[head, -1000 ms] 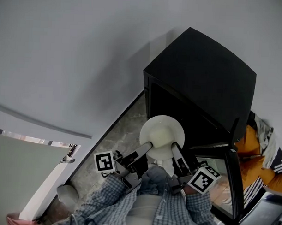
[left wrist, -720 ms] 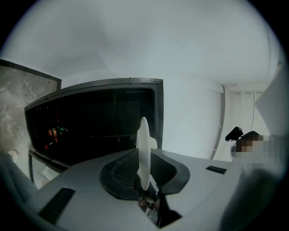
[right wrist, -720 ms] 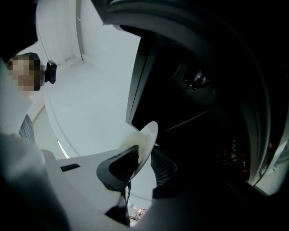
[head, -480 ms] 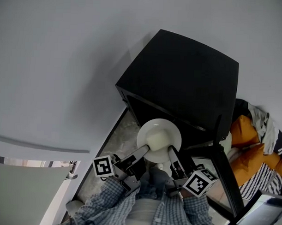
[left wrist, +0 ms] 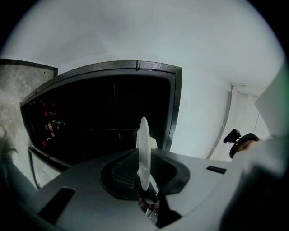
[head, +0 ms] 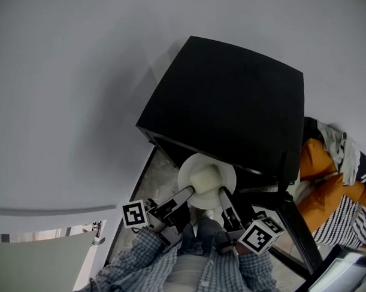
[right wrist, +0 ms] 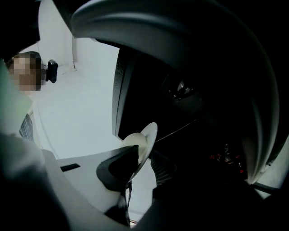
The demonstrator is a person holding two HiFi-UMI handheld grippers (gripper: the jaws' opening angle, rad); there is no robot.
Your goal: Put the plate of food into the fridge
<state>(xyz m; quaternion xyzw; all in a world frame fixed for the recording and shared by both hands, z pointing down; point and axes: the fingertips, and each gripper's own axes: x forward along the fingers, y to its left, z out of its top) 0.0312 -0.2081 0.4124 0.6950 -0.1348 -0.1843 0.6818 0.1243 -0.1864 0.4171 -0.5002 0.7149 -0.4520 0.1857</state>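
A white plate (head: pixel 206 178) carrying a pale rounded lump of food is held level between both grippers, right at the mouth of the black fridge (head: pixel 229 102). My left gripper (head: pixel 190 190) is shut on the plate's left rim, and the plate (left wrist: pixel 143 153) shows edge-on between its jaws. My right gripper (head: pixel 222 194) is shut on the right rim; there the plate (right wrist: pixel 146 146) with its food (right wrist: pixel 134 142) faces the dark fridge interior (right wrist: pixel 198 117). The fridge door (head: pixel 291 218) stands open to the right.
A light wall (head: pixel 71 78) runs behind and left of the fridge. Orange and striped cloth (head: pixel 335 177) is piled at the right. Small items glint on shelves inside the fridge (left wrist: pixel 49 124). The person's checked sleeves (head: pixel 137 263) fill the bottom.
The plate and both grippers have come closer to the fridge opening; the fridge now sits larger and more central in the head view. Both grips are unchanged.
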